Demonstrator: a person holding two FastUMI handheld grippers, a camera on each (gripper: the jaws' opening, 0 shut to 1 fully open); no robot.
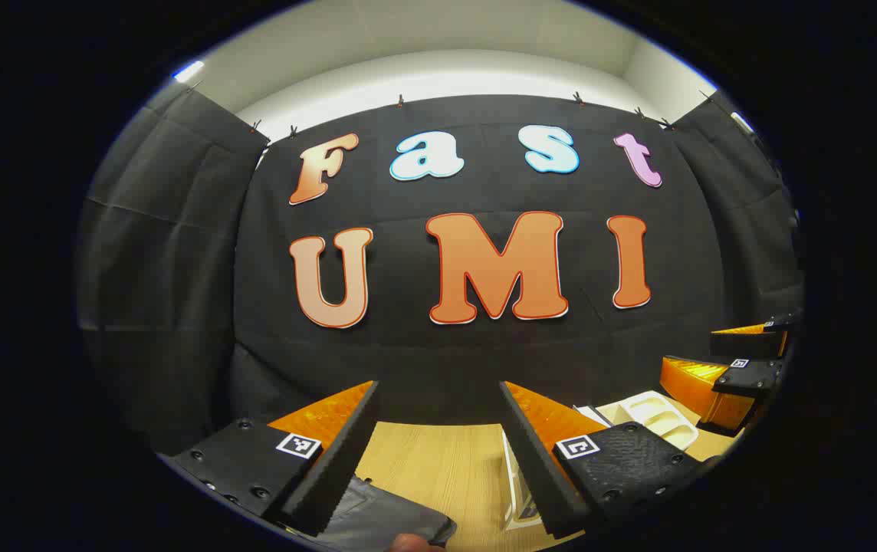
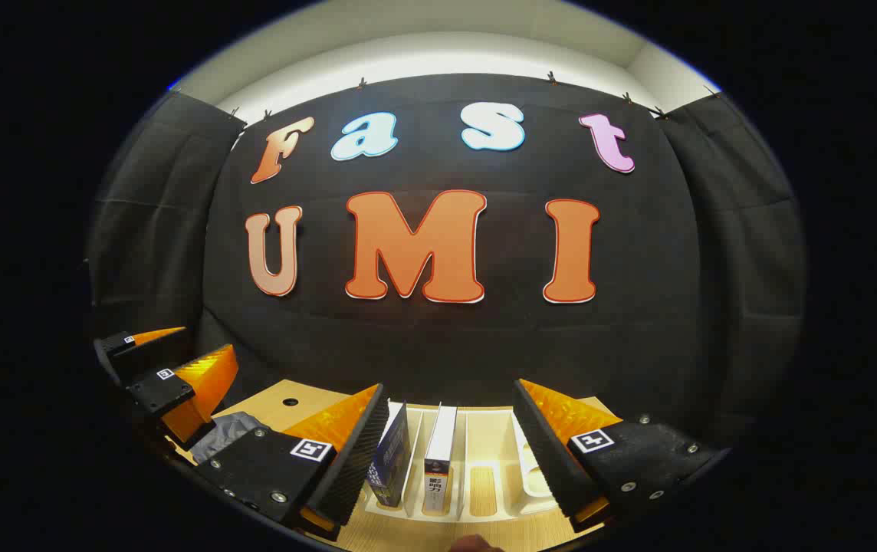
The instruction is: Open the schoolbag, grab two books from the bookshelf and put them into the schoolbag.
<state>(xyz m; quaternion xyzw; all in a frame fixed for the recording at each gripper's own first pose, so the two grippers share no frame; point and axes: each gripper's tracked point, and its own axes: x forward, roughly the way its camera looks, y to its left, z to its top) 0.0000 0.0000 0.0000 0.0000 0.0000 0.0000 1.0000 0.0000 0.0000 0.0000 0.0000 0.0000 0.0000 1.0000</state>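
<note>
The left tool [image 1: 438, 452] hovers with its two fingers spread wide and nothing between them. Just below its left finger lies the grey fabric schoolbag [image 1: 381, 521], flat on the pale wooden surface [image 1: 438, 460]. Whether the bag's zip is open or closed cannot be told from here; only one corner of it is visible. Farther right in the left gripper view, the right tool [image 1: 745, 368] hangs at the edge, above a corner of the cream plastic bookshelf [image 1: 657, 414].

The right tool [image 2: 450, 460] is also released, fingers well apart and empty. It faces the cream bookshelf [image 2: 484, 491], a low rack with upright dividers. Two books stand in neighbouring slots: a dark blue book [image 2: 392, 456] just beside the tool's left finger, and a white-spined book [image 2: 438, 460] in the next slot to its right. The remaining slots to the right look empty. At the left of this view the left tool [image 2: 166, 376] floats above the grey schoolbag [image 2: 231, 433].

The task seems barely begun, with both books on the shelf and the bag untouched.

Risks from here: the bag lies flat and limp, so a pinch on loose fabric could lift the whole bag rather than open it. The books stand close together, so a wide grab could catch both or tip the neighbour. The light rack may slide or lift if a book drags against a divider.
</note>
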